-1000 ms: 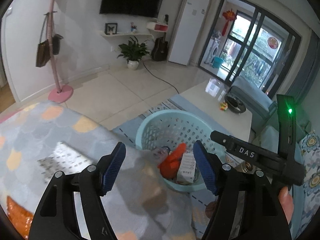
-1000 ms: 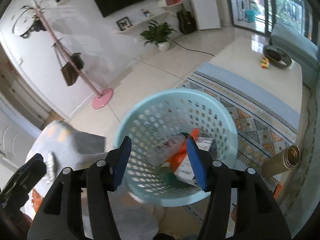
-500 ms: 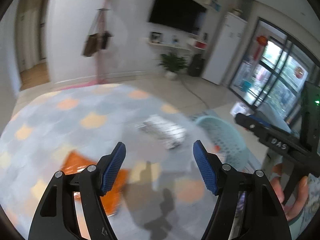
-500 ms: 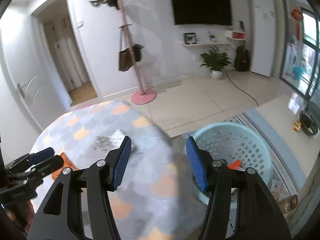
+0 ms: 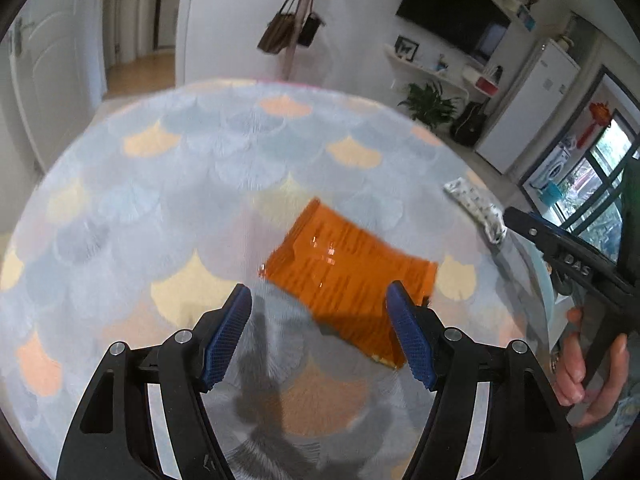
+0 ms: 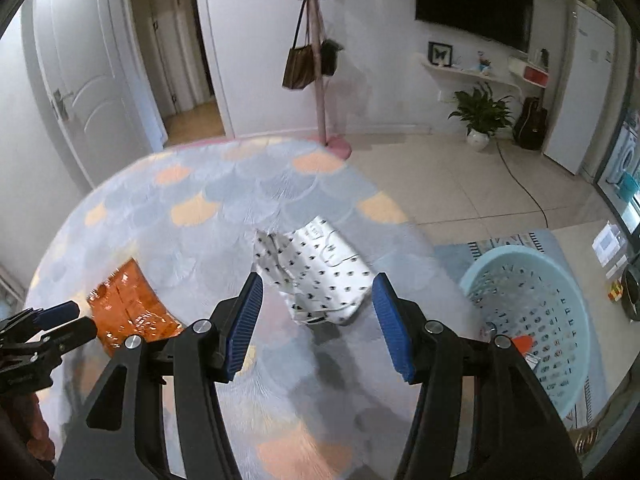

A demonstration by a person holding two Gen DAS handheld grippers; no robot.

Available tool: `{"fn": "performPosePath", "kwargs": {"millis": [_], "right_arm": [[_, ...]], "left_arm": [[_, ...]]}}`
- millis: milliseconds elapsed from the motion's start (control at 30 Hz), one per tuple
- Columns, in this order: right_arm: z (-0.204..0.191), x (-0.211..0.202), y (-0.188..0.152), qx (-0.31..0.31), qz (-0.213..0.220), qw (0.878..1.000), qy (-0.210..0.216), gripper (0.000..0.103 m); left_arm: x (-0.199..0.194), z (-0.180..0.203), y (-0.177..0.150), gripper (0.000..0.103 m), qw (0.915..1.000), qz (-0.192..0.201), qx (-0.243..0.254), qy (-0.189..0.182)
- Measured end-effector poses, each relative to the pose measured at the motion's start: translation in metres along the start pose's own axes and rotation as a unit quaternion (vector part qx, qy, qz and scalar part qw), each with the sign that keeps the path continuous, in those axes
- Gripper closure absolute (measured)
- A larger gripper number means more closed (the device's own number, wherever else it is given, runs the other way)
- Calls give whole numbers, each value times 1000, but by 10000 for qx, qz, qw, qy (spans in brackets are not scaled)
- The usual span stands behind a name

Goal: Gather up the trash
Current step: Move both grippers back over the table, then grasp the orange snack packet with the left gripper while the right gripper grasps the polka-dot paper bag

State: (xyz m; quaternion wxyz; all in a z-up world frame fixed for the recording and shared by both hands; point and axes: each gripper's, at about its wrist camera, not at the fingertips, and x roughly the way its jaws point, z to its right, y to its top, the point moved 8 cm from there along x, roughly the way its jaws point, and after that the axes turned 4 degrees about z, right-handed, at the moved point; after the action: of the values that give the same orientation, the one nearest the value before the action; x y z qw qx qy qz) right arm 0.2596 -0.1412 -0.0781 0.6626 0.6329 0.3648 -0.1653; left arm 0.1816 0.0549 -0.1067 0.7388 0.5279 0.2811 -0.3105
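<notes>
An orange wrapper (image 5: 352,276) lies flat on the round scale-patterned tablecloth (image 5: 180,184). My left gripper (image 5: 320,332) is open and empty just above its near edge. A white black-dotted bag (image 6: 316,272) lies further right on the cloth; it also shows in the left wrist view (image 5: 476,208). My right gripper (image 6: 316,320) is open and empty, hovering just short of that bag. The orange wrapper (image 6: 128,308) shows at the left of the right wrist view. A light-blue perforated basket (image 6: 540,320) stands on the floor to the right with trash inside.
A pink coat stand (image 6: 320,80) with hanging bags stands behind the table. A potted plant (image 6: 480,116), a guitar and a white fridge line the far wall. A patterned rug (image 6: 516,240) and a low table lie beside the basket.
Both grippers have swung left from over the basket to over the table. The orange wrapper and the dotted bag have come in front of the open jaws.
</notes>
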Motion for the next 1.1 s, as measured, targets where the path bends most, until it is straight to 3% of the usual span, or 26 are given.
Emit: {"fn": "performPosePath", "kwargs": {"millis": [267, 300, 367, 467, 567, 633, 833, 967, 1033, 1100], "right_arm": [[-7, 29, -7, -168, -224, 9996, -62, 51], [-5, 29, -7, -165, -205, 9996, -78, 55], [-4, 32, -7, -176, -199, 9996, -76, 74], [-1, 32, -7, -103, -183, 9998, -1, 85], [-1, 30, -6, -109, -110, 9999, 21, 87], [-2, 29, -6, -157, -74, 9998, 5, 87], [-8, 25, -5, -347, 59, 9993, -122, 88], [-6, 19, -3, -287, 199, 9994, -65, 88], [-6, 15, -1, -267, 311, 9992, 13, 88], [-7, 13, -1, -284, 355, 9990, 46, 88]], "left_arm": [[17, 15, 2, 34, 9995, -165, 257, -47], [20, 18, 4, 34, 9993, -175, 344, -18], [23, 21, 6, 37, 9988, -151, 458, 35], [29, 27, 11, 45, 9979, -107, 628, 121], [33, 35, 14, 57, 9966, -73, 797, 180], [34, 40, 14, 76, 9958, -73, 905, 110], [36, 47, 12, 100, 9948, -99, 1012, -79], [32, 51, 7, 98, 9949, -149, 958, -295], [24, 50, 2, 73, 9946, -169, 975, -325], [15, 48, -4, 58, 9942, -114, 1034, -292]]}}
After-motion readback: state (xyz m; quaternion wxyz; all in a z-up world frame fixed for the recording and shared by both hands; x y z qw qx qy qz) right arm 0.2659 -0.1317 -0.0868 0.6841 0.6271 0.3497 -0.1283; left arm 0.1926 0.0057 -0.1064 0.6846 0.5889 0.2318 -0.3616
